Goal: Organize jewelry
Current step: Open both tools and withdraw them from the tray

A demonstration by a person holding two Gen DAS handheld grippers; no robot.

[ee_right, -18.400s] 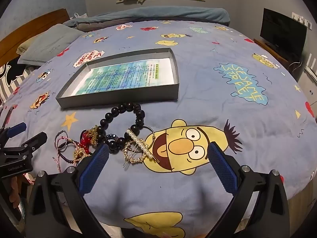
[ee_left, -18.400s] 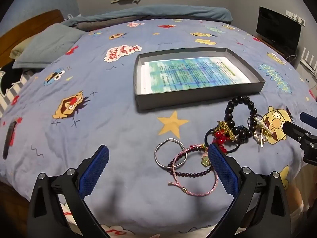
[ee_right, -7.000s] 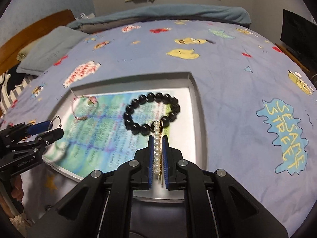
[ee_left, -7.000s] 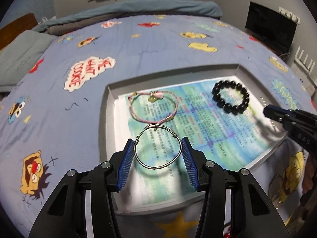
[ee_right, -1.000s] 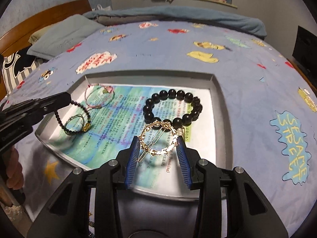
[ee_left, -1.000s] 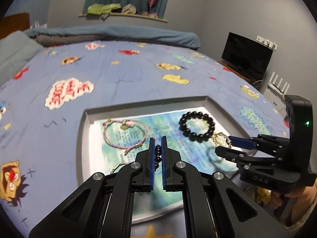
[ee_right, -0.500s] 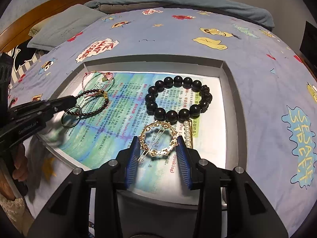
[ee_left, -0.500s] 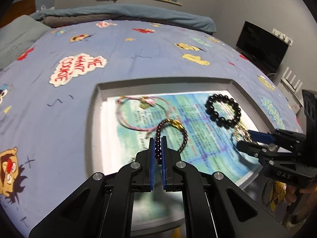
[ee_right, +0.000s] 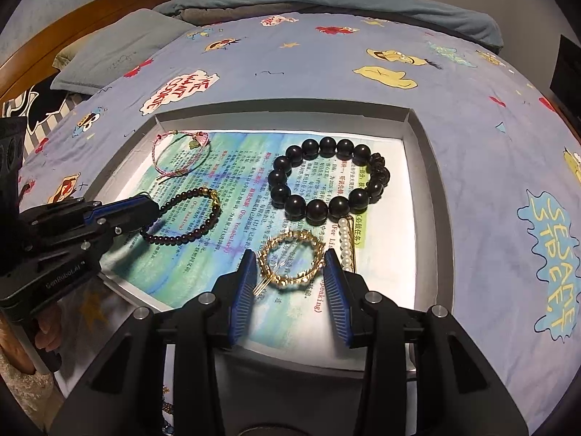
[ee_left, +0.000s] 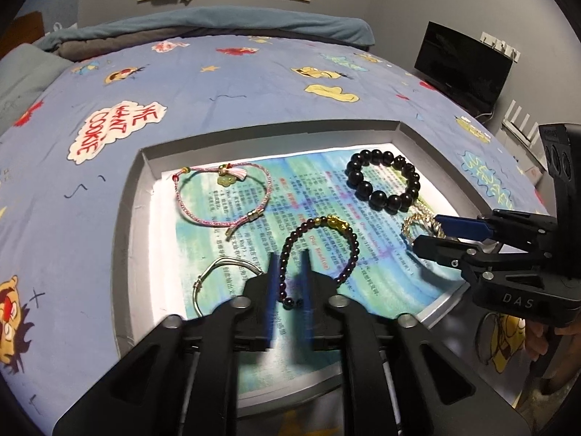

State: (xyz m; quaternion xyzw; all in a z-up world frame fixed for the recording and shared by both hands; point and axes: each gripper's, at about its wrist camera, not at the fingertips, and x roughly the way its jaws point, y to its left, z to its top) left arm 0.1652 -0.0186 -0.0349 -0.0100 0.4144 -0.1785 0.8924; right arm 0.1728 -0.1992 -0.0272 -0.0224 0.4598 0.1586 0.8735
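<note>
1. Garnet bead bracelet (ee_left: 319, 250) with gold charm: lies flat on the printed paper in the grey tray (ee_left: 127, 218), near the front edge, between the silver bangle (ee_left: 218, 279) and the gold clip.
2. Left gripper (ee_left: 288, 279): fingers slightly parted and blurred, straddling the bracelet's near beads, apparently letting go (lift straight up so no bead snags).
3. Gold ring clip (ee_right: 290, 263): between the spread fingers of the right gripper (ee_right: 290, 283); whether a pad touches it, I cannot tell. Widen before withdrawing.
4. Neighbours: black bead bracelet (ee_right: 326, 181), pearl pin (ee_right: 345, 239) touching it, pink cord bracelet (ee_left: 221, 196) at the far left.
5. Tray rests on a cartoon bedspread (ee_left: 218, 83).
</note>
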